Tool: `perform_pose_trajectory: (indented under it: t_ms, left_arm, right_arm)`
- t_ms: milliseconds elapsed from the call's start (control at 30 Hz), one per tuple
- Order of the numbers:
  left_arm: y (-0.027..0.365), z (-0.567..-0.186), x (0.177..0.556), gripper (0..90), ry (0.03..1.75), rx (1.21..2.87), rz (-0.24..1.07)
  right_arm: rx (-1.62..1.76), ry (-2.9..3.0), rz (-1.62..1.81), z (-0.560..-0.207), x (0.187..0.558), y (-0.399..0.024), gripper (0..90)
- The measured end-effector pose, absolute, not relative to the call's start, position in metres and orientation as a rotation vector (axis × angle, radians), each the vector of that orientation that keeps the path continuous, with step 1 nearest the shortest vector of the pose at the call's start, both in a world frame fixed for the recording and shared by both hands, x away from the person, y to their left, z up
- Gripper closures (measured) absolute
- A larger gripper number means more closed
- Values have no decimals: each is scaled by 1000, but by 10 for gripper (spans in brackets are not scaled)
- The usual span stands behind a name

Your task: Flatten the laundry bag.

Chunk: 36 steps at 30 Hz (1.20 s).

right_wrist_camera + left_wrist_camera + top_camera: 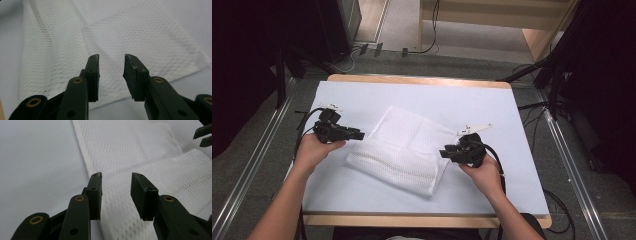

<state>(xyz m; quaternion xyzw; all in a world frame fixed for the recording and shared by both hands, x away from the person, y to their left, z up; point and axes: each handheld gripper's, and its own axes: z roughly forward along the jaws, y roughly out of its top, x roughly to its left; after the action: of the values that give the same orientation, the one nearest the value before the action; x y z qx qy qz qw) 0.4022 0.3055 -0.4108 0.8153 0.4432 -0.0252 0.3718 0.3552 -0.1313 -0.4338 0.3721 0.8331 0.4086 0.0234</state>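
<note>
Cloth: a white mesh cloth [399, 150] is lying folded at the middle of the white table [492, 100], its near part doubled over into a thicker band.
Left gripper: the left gripper [357, 135] is hovering just beside the cloth's left edge, jaws standing apart with nothing between them.
Right gripper: the right gripper [445, 153] is sitting at the cloth's right edge, jaws likewise parted and gripping nothing.
Contact: whether either tip is brushing the fabric is hard to judge; probably not.
Cut off: in the left gripper view, the cloth's near end is running out of frame behind the jaws.
</note>
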Motion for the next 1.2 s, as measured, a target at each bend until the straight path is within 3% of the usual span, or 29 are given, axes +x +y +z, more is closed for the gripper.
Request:
perform_pose_trajectory:
  t_ms: [433, 1000, 1200]
  left_arm:
    - [284, -437, 437, 615, 1143, 2155, -47]
    - [279, -449, 447, 609, 1149, 2168, -5]
    - [273, -450, 446, 679, 1151, 2173, 9]
  right_arm:
    - [1256, 2534, 1210, -449, 368, -146, 668]
    - [1288, 2525, 1094, -467, 371, -147, 657]
    - [1252, 2511, 1102, -470, 376, -137, 661]
